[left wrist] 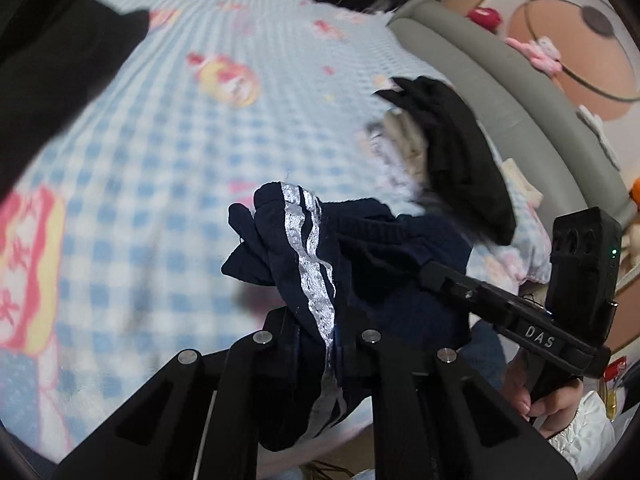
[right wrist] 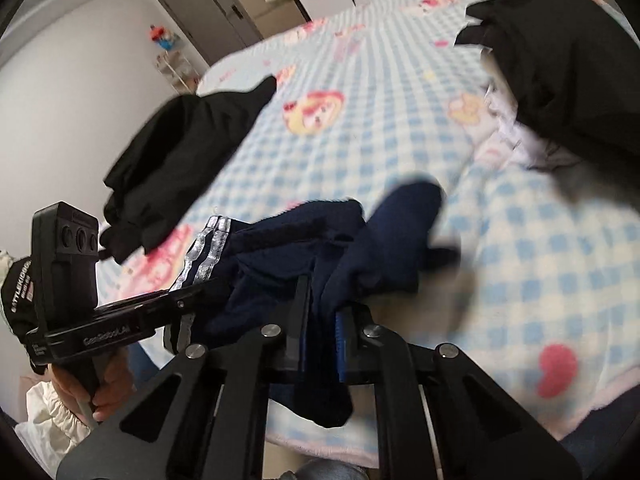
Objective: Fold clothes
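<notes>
A navy garment [left wrist: 360, 264] with silver side stripes [left wrist: 316, 280] hangs bunched above the blue-checked bedspread [left wrist: 168, 168]. My left gripper [left wrist: 320, 332] is shut on its striped edge, the cloth pinched between the pads. In the left wrist view my right gripper [left wrist: 430, 274] comes in from the right and bites the same garment. The right wrist view has my right gripper [right wrist: 320, 320] shut on the navy garment [right wrist: 304, 248], and my left gripper [right wrist: 180, 304] holding the striped end [right wrist: 208, 256] at left.
A black garment [right wrist: 180, 152] lies on the bed to the left, another black pile [right wrist: 560, 60] over pale clothes at right. A grey padded bed frame [left wrist: 512, 92] runs along the far side. A hand [left wrist: 556, 400] with a white cuff holds the right tool.
</notes>
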{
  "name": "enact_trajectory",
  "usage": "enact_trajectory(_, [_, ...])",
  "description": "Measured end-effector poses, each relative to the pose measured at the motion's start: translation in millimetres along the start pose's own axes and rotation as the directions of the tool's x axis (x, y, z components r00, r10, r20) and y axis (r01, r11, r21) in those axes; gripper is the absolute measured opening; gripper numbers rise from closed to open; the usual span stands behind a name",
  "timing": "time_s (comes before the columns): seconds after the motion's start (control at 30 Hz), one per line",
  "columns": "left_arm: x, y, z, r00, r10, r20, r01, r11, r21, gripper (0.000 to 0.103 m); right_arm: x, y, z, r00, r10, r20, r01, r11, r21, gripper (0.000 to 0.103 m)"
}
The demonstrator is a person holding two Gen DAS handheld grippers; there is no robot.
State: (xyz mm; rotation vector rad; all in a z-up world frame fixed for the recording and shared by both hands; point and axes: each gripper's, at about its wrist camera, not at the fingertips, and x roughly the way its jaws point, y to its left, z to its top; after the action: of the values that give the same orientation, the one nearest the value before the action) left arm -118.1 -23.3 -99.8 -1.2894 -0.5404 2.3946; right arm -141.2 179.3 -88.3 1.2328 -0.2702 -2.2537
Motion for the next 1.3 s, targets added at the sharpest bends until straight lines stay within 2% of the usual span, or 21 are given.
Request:
enact_trajectory(0.33, [-3.8, -75.0, 33.7, 0.999, -0.038, 0.007, 0.037, 0.993, 0.115, 0.012, -64.7, -38.4, 17.3, 0.993, 0.059, 0.1, -0.068, 0.994, 0.089, 0.009])
enact_trajectory(0.43, [-1.7, -106.8, 52.0, 0.997, -0.072, 0.002, 0.071, 0.983, 0.172, 0.012, -90.9, -48.2, 30.7, 0.986, 0.04, 0.161, -0.058, 0.993, 0.107, 0.009])
enact_trajectory(0.53, [8.9, -143.2, 78.9, 0.992, -0.123, 0.001, 0.12, 0.967, 0.224, 0.012, -129.0, -64.1, 53.7, 0.969, 0.038, 0.243, -0.062, 0.994, 0.093, 0.009])
enact_trajectory(0.6, [21.6, -168.8, 99.5, 0.988, -0.152, -0.007, 0.149, 0.955, 0.256, 0.012, -154.2, -79.7, 70.1, 0.955, 0.001, 0.298, -0.027, 0.996, 0.082, 0.009])
enact_trajectory(0.7, [49.7, -206.8, 133.8, 0.986, -0.165, -0.012, 0.161, 0.94, 0.301, 0.012, -183.9, -113.5, 96.0, 0.937, -0.04, 0.346, 0.003, 0.994, 0.107, 0.009])
enact_trajectory(0.9, [97.0, -265.6, 199.1, 0.979, -0.202, 0.022, 0.184, 0.926, 0.328, 0.013, -230.0, -168.6, 160.8, 0.899, -0.148, 0.412, 0.105, 0.987, 0.125, 0.009])
enact_trajectory(0.97, [123.5, -268.5, 215.6, 0.982, -0.188, 0.033, 0.17, 0.938, 0.302, 0.013, -231.7, -184.9, 179.7, 0.895, -0.171, 0.412, 0.133, 0.984, 0.12, 0.01])
enact_trajectory(1.03, [154.7, -260.0, 223.2, 0.985, -0.172, 0.0, 0.167, 0.954, 0.25, 0.016, -221.9, -209.8, 193.2, 0.887, -0.234, 0.398, 0.191, 0.971, 0.145, 0.014])
enact_trajectory(1.1, [185.3, -248.3, 225.7, 0.987, -0.155, -0.05, 0.162, 0.967, 0.195, 0.016, -194.4, -244.4, 197.3, 0.91, -0.266, 0.317, 0.212, 0.957, 0.195, 0.022])
enact_trajectory(1.13, [195.1, -243.5, 224.3, 0.989, -0.133, -0.063, 0.142, 0.972, 0.186, 0.017, -181.2, -258.7, 196.2, 0.913, -0.294, 0.284, 0.233, 0.945, 0.229, 0.022])
enact_trajectory(1.2, [214.5, -234.0, 221.6, 0.992, -0.088, -0.09, 0.102, 0.981, 0.166, 0.025, -159.7, -284.4, 188.0, 0.911, -0.342, 0.231, 0.268, 0.916, 0.3, 0.025])
enact_trajectory(1.23, [218.7, -230.3, 220.7, 0.993, -0.078, -0.086, 0.091, 0.983, 0.16, 0.028, -150.1, -296.4, 182.6, 0.912, -0.357, 0.204, 0.278, 0.901, 0.333, 0.025])
enact_trajectory(1.3, [197.9, -228.7, 221.4, 0.992, -0.124, 0.012, 0.121, 0.979, 0.164, 0.043, -147.4, -312.0, 172.3, 0.909, -0.369, 0.195, 0.283, 0.888, 0.363, 0.025])
